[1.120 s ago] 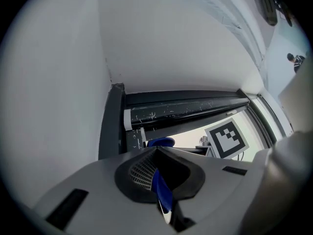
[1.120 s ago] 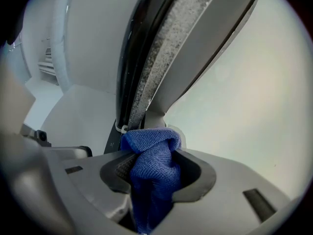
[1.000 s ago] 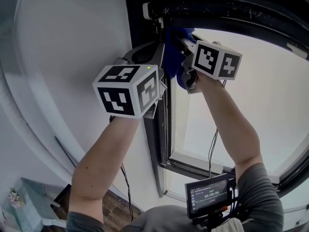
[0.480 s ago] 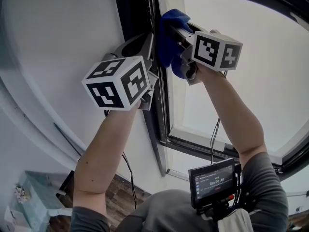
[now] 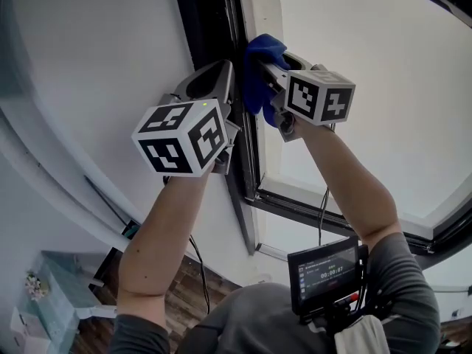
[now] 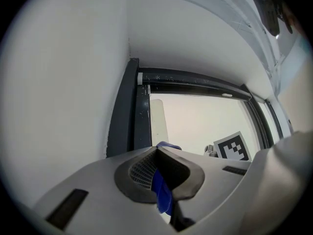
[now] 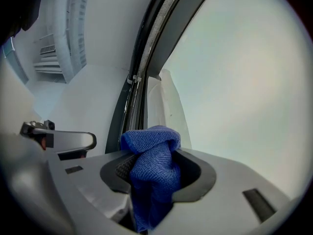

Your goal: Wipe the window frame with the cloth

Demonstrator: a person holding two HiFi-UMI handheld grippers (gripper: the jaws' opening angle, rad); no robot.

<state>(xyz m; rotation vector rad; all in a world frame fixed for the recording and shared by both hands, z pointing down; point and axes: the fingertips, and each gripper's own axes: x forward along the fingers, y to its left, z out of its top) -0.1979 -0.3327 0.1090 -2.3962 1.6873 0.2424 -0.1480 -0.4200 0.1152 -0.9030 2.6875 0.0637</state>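
Note:
A blue cloth [image 5: 256, 68] is bunched between the jaws of my right gripper [image 5: 263, 66] and pressed against the dark vertical window frame [image 5: 247, 169]. In the right gripper view the cloth [image 7: 151, 173] fills the jaws and hangs down behind them, with the frame [image 7: 146, 48] running up ahead. My left gripper [image 5: 225, 76] is held up just left of the cloth, by the frame's outer edge. In the left gripper view its jaws stand together; a thin strip of the cloth [image 6: 162, 195] shows in the slit, and I cannot tell whether it is pinched there.
The bright glass pane [image 5: 376, 116] lies right of the frame and a white wall [image 5: 96, 57] left of it. A small monitor [image 5: 324, 275] hangs at the person's chest, with a cable [image 5: 322, 220] along the right arm. A wooden floor [image 5: 184, 301] lies far below.
Both grippers and the cloth have slid down the vertical frame, away from its top corner, which has left the head view.

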